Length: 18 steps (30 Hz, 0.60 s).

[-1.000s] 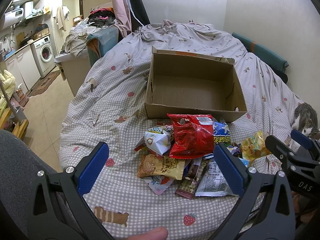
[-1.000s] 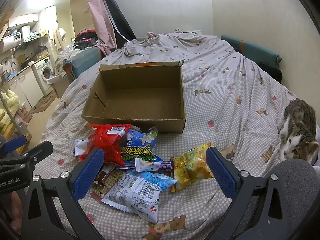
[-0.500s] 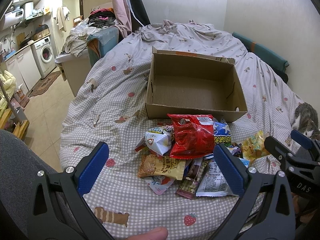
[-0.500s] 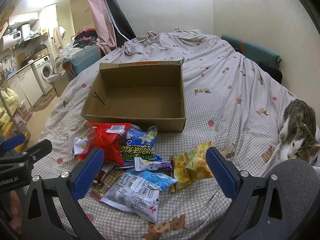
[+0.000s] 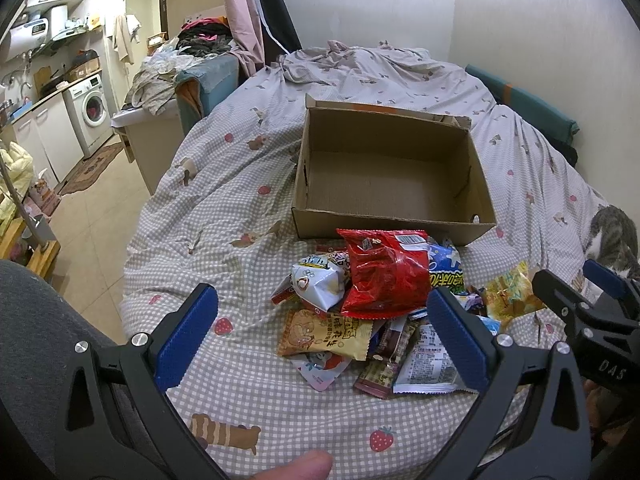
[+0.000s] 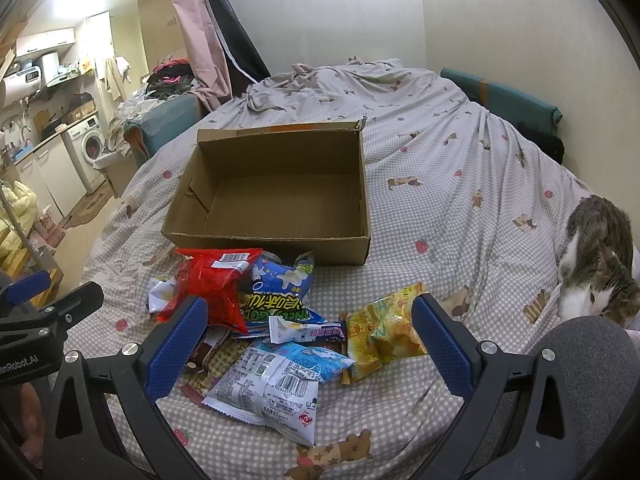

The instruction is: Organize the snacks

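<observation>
Before the cardboard box (image 6: 276,236), red bag (image 6: 218,284) lengthwise toward it.

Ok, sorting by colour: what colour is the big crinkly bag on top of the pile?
Red, clearest in the left wrist view.

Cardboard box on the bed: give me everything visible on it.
The brown corrugated cardboard box is a shallow open-topped rectangle sitting flat on the checked bedspread, just beyond the heap of snack packets. Nothing lies inside; the ribbed floor is bare. Its rims look roughly cut, with an orange strip of tape along the far edge and a small torn flap on one inner side wall. The red crinkly foil bag overlaps its near wall in view; contact is unclear. Neither gripper touches it.
</observation>
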Each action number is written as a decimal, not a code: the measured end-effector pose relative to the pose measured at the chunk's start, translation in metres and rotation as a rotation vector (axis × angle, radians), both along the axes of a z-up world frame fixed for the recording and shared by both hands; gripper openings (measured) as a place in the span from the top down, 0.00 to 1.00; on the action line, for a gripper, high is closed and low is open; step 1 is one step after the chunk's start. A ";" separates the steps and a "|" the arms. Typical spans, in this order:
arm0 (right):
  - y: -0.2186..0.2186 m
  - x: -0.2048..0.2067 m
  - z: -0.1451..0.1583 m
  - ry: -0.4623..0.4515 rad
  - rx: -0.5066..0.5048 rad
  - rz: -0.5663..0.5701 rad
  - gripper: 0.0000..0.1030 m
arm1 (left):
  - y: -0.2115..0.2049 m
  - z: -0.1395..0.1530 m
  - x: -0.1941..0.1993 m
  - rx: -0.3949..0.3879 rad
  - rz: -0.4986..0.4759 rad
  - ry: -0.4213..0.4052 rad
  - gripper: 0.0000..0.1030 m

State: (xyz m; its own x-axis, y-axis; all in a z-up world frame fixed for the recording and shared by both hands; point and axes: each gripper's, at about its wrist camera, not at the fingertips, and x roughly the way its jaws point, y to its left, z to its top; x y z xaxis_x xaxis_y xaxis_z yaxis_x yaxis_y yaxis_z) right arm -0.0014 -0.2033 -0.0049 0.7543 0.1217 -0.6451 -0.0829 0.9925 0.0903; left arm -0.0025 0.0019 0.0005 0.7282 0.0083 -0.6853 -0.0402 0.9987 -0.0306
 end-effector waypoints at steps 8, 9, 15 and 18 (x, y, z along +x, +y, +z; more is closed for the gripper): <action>-0.026 0.025 0.010 0.114 0.093 -0.010 0.00 | 0.000 0.007 0.016 0.020 0.006 0.055 0.00; -0.033 0.033 0.011 0.137 0.104 -0.016 0.00 | 0.001 0.007 0.020 0.017 0.009 0.063 0.00; -0.079 0.082 -0.003 0.329 0.202 -0.096 0.00 | 0.002 0.017 0.047 0.039 0.022 0.091 0.00; -0.100 0.101 -0.025 0.463 0.281 -0.145 0.00 | 0.006 0.019 0.061 0.025 0.034 0.117 0.00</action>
State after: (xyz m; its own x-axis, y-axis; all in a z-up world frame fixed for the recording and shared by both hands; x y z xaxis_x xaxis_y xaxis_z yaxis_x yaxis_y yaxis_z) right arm 0.0999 -0.3031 -0.0300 0.4215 0.2527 -0.8709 0.1637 0.9234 0.3472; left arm 0.0587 0.0075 0.0193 0.6420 0.0495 -0.7651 -0.0758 0.9971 0.0009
